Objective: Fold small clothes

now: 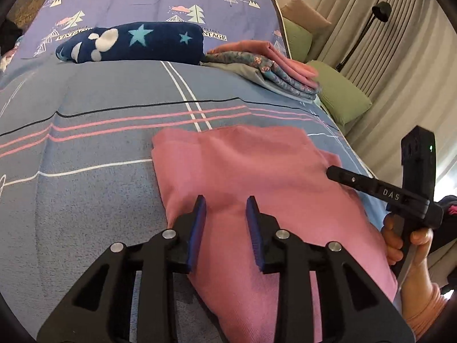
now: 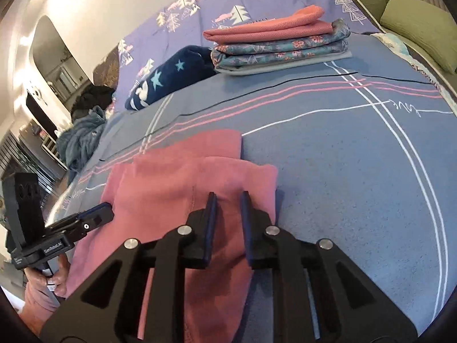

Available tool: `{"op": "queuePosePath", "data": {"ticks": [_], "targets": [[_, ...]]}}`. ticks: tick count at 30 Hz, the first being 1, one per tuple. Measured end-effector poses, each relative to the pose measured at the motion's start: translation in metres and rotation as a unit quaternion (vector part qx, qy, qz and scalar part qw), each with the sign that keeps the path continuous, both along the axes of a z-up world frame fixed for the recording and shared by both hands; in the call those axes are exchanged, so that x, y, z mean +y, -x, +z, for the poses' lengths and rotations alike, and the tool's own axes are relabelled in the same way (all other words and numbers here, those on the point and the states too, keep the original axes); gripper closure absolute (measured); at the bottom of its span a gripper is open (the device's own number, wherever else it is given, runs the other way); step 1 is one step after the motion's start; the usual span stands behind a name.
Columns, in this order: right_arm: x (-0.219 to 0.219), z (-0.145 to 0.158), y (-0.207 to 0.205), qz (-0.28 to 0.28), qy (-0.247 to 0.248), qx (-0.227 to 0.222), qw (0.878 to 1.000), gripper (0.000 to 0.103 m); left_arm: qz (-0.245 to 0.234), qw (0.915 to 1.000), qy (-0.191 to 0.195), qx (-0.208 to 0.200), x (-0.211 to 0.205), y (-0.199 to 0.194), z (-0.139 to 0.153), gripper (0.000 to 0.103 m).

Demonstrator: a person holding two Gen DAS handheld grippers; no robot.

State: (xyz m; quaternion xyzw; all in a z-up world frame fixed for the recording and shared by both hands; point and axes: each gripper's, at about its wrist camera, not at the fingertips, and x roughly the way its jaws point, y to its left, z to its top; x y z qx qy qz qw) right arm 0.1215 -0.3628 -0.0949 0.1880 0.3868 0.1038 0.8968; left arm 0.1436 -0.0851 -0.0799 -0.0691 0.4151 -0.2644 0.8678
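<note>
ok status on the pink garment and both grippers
Left gripper open, right gripper open, both empty. Pink garment lying partly folded on bedspread. Nothing in the way.

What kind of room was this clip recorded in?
Most likely a home bedroom. The pink garment lies on a bed with a striped blue quilt, a stack of folded clothes sits further back, and pleated curtains hang beside green cushions.

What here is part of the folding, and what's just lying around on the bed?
Part of the job:
- pink garment, spread under both grippers
- folded stack, at the far side
- left gripper and right gripper, both open above the garment

Lying about:
- navy star blanket
- green cushions
- blue-grey bundle
- floor lamp
</note>
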Motion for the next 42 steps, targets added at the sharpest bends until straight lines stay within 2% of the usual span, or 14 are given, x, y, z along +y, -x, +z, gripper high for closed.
{"op": "queuePosePath", "data": {"ticks": [3,4,5,6,10,12,16,18,23,27,33,41,42], "targets": [[-0.021,0.001,0.011,-0.022,-0.063,-0.001,0.998,0.084,0.012,0.9999,0.001,-0.012,0.001,0.008,0.005,0.070],[-0.026,0.003,0.020,-0.025,-0.079,-0.005,0.997,0.081,0.019,0.9996,0.003,-0.019,0.004,0.017,0.010,0.063],[-0.028,0.005,0.031,-0.029,-0.080,-0.011,0.996,0.072,0.023,0.9994,0.003,-0.027,0.006,0.024,0.015,0.058],[-0.029,0.008,0.044,-0.038,-0.065,-0.016,0.997,0.057,0.024,0.9991,0.000,-0.035,0.008,0.031,0.018,0.049],[-0.026,0.011,0.079,-0.030,-0.026,-0.003,0.999,0.047,-0.002,0.9985,-0.018,-0.051,0.007,0.067,0.031,0.027],[-0.023,0.013,0.090,-0.009,-0.010,0.008,1.000,0.037,-0.019,0.9983,-0.019,-0.051,0.005,0.078,0.032,0.014],[-0.019,0.013,0.091,0.015,-0.003,0.022,1.000,0.033,-0.010,0.9977,-0.037,-0.055,0.008,0.088,0.028,0.013],[-0.016,0.012,0.089,0.025,-0.015,0.028,0.999,0.030,0.004,0.9992,-0.022,-0.032,0.015,0.084,0.023,0.013],[-0.007,0.008,0.084,0.051,-0.019,0.026,0.998,0.029,-0.003,0.9997,0.004,0.023,0.019,0.071,0.004,0.012],[-0.003,0.005,0.076,0.075,-0.014,0.021,0.997,0.028,-0.013,0.9988,0.035,0.033,0.020,0.064,-0.001,0.010],[-0.002,0.001,0.051,0.098,-0.043,0.025,0.994,0.028,-0.023,0.9968,0.061,0.046,0.018,0.051,-0.006,0.010],[0.011,0.001,0.014,0.138,-0.049,0.031,0.989,0.028,-0.057,0.9973,0.020,0.042,-0.007,0.027,-0.006,0.010],[0.013,0.001,0.010,0.139,-0.049,0.032,0.988,0.030,-0.057,0.9976,0.012,0.039,-0.012,0.023,-0.006,0.014]]}}
